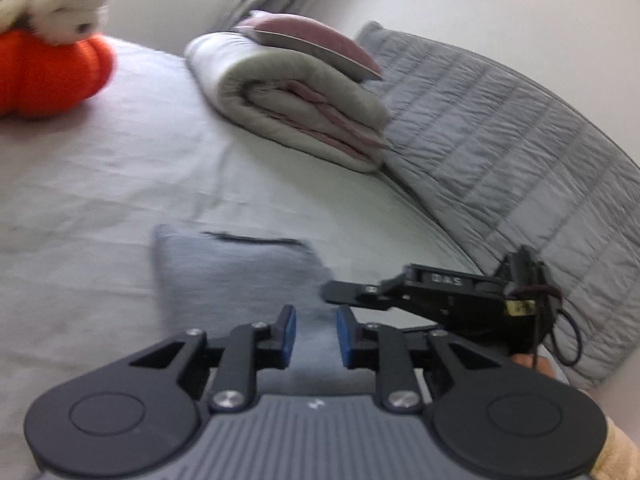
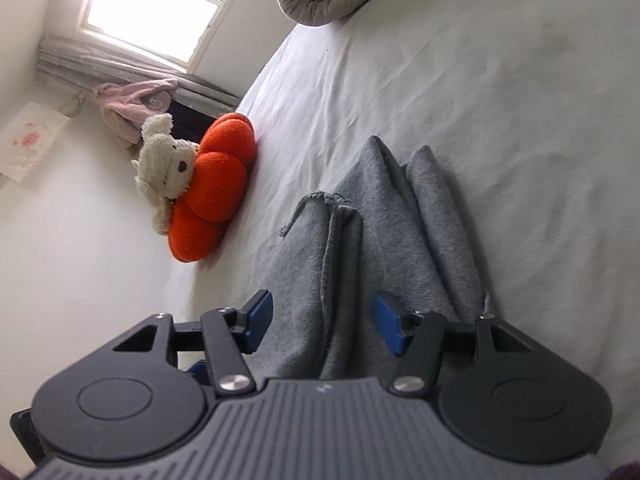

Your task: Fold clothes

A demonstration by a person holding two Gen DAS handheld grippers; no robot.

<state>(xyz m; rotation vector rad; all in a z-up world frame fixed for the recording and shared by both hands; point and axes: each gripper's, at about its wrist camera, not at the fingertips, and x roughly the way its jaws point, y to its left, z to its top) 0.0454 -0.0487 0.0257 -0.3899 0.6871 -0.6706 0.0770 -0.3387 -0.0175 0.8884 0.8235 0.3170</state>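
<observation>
A grey garment (image 1: 232, 272) lies folded on the white bed sheet (image 1: 100, 184). My left gripper (image 1: 316, 334) hovers over its near edge with blue pads apart and cloth showing between them; I cannot tell whether it grips. The right gripper's body (image 1: 448, 292) shows at the right in the left wrist view. In the right wrist view the grey garment (image 2: 380, 240) lies in long folds with a drawstring (image 2: 316, 200) on top. My right gripper (image 2: 322, 326) is open just above it, fingers on either side of a fold.
An orange pumpkin cushion (image 2: 212, 188) with a white plush toy (image 2: 164, 164) sits at the bed's edge by the wall. A rolled grey duvet (image 1: 296, 100) with a pink pillow (image 1: 312, 44) lies at the head, beside a quilted grey headboard (image 1: 512, 132).
</observation>
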